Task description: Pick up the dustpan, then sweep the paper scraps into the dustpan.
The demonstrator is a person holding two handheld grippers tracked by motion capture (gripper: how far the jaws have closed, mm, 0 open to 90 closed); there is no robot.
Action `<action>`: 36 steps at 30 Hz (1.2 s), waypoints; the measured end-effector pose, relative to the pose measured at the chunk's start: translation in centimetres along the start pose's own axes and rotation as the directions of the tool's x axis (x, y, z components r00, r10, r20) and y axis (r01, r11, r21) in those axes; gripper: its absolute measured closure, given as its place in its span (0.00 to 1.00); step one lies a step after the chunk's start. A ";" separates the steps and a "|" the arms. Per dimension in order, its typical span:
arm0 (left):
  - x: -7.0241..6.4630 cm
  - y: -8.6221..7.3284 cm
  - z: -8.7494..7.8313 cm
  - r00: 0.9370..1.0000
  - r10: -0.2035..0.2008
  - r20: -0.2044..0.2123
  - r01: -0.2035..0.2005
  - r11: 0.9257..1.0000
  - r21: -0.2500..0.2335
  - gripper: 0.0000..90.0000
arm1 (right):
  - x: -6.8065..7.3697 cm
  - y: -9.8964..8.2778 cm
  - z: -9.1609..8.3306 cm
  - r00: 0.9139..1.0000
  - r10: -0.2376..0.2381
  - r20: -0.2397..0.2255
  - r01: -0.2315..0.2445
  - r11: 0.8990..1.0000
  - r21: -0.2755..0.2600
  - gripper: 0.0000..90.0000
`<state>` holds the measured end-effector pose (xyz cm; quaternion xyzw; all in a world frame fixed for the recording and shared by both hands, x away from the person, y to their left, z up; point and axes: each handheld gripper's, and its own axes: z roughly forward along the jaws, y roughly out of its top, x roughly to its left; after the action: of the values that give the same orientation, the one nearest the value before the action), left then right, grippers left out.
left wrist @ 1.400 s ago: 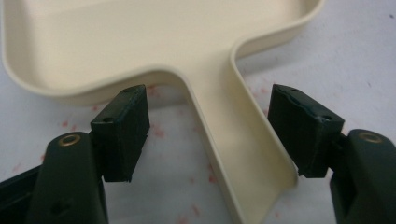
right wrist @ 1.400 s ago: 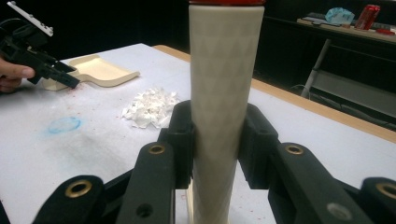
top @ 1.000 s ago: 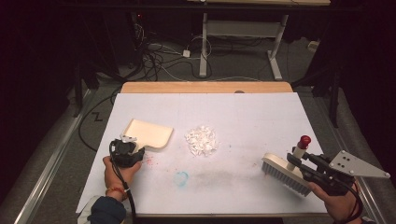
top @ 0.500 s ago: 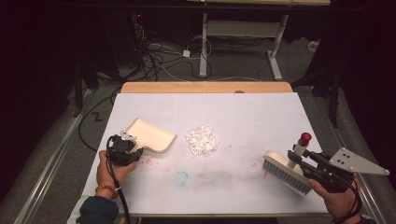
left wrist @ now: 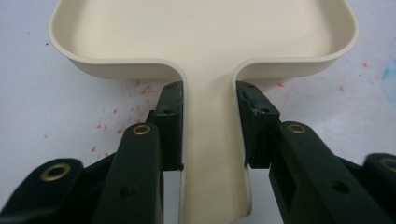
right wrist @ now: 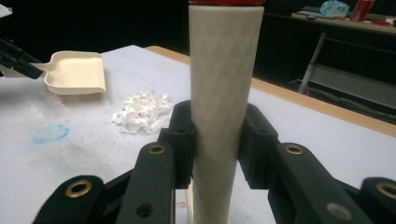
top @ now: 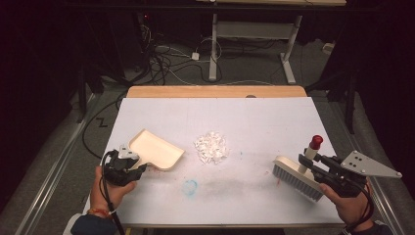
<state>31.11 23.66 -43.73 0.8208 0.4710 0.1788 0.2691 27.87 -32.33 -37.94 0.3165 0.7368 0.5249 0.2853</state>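
Judged early in the job: tools picked up, sweeping not yet begun; heap of white scraps [top: 211, 147] lying untouched and whole near the middle of the table [top: 254, 112], with none of it inside the dustpan [top: 156, 149]; left to do, by this reading: bringing the brush [top: 296, 177] across to the heap, setting the pan's open edge beside it, pushing the scraps in, and lifting them away.

Left hand-held gripper [top: 125, 164] closed tight on the dustpan's handle [left wrist: 212, 149], pads [left wrist: 170, 126] pressed against both sides of the cream stem just below the point where it widens into the tray; pan body reaching away from the jaws, open lip turned toward the heap; pan empty in the left gripper view.

Right hand-held gripper [top: 333, 171] clamped around the brush's upright cream handle [right wrist: 224, 93], red cap at the top, bristle block hanging low at the table's right side.

Scraps placed between the two tools: just beside the dustpan's lip on its right, apart from it, not touching; well apart from the brush, out to the left of it in the high view; seen from the right gripper view as a small pile [right wrist: 142, 112] beyond and left of the gripped handle, with the dustpan [right wrist: 77, 72] farther off behind it.

Faint blue ring [top: 190, 186] and reddish specks staining the table nearer the person, clear of the heap.
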 end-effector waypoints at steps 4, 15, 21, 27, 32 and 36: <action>-0.9 -0.1 -0.8 0.999 0.034 0.035 -0.035 0.999 0.001 0.71 | 0.6 0.2 0.6 1.000 -0.021 -0.014 0.021 1.000 0.002 0.79; -1.7 -0.6 -1.2 0.990 0.101 0.100 -0.103 0.994 0.021 0.71 | 0.7 0.4 2.5 1.000 -0.005 -0.017 0.006 1.000 0.029 0.79; -2.3 -0.9 -1.2 0.982 0.135 0.131 -0.141 0.990 0.033 0.71 | 0.8 1.4 3.2 1.000 -0.018 0.002 0.018 1.000 0.023 0.79; -2.8 -1.2 -1.0 0.982 0.134 0.130 -0.141 0.989 0.052 0.71 | 0.4 2.9 4.8 1.000 -0.017 -0.005 0.017 1.000 -0.008 0.79; -3.3 -1.0 -0.9 0.983 0.133 0.130 -0.144 0.986 0.079 0.71 | 0.0 5.0 7.8 1.000 -0.018 -0.017 0.018 0.999 -0.034 0.79; -3.4 -1.0 -0.5 0.981 0.123 0.147 -0.136 0.987 0.081 0.71 | 0.0 6.6 10.9 0.999 -0.052 -0.007 0.051 0.998 -0.046 0.79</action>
<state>28.47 21.21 -44.12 0.8718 0.4039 0.1155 0.2522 37.22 -24.22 -34.76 0.2886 0.7336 0.5355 0.3029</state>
